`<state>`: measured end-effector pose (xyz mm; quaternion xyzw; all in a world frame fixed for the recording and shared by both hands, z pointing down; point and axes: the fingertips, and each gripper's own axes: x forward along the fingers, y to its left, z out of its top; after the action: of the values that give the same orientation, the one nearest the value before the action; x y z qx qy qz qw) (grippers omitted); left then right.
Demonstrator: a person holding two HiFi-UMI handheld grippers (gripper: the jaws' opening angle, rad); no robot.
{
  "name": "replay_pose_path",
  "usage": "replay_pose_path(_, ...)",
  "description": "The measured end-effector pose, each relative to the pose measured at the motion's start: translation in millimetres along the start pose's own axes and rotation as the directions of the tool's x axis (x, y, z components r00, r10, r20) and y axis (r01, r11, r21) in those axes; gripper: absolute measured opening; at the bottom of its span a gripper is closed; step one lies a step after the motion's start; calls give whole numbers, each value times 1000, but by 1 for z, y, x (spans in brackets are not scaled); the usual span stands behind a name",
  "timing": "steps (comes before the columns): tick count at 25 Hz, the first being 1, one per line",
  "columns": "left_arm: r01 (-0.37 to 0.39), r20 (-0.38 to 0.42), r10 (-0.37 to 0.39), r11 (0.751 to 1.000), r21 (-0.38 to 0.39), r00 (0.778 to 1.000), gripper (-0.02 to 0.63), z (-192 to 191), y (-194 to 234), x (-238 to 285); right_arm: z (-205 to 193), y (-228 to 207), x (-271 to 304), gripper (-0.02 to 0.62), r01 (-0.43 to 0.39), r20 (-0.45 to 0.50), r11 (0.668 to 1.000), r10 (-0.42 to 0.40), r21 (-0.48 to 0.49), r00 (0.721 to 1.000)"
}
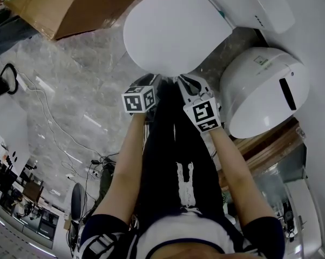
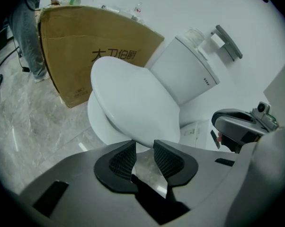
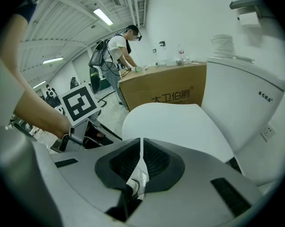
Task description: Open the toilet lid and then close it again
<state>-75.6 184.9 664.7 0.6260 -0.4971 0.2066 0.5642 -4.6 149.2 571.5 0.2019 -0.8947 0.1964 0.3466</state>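
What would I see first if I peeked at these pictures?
The big white toilet lid grabs your eye first, at the top middle of the head view. Right at its front edge sit the two grippers: the left gripper with its jaws apart and the right gripper with its jaws together. A brown cardboard box stands off to the lid's left in that view.
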Motion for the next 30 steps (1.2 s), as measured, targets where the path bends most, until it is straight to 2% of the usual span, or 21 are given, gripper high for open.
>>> replay_pose_path(11, -20, -45, 18, 999, -39, 999, 112, -14, 21, 19, -13, -20, 8, 21, 5, -5, 1000, -5, 8, 1000)
replay_pose_path(30, -34, -84, 27, 996, -78, 996, 106, -36, 58, 64, -28, -34, 41, 21, -27, 25, 998, 28, -48, 999)
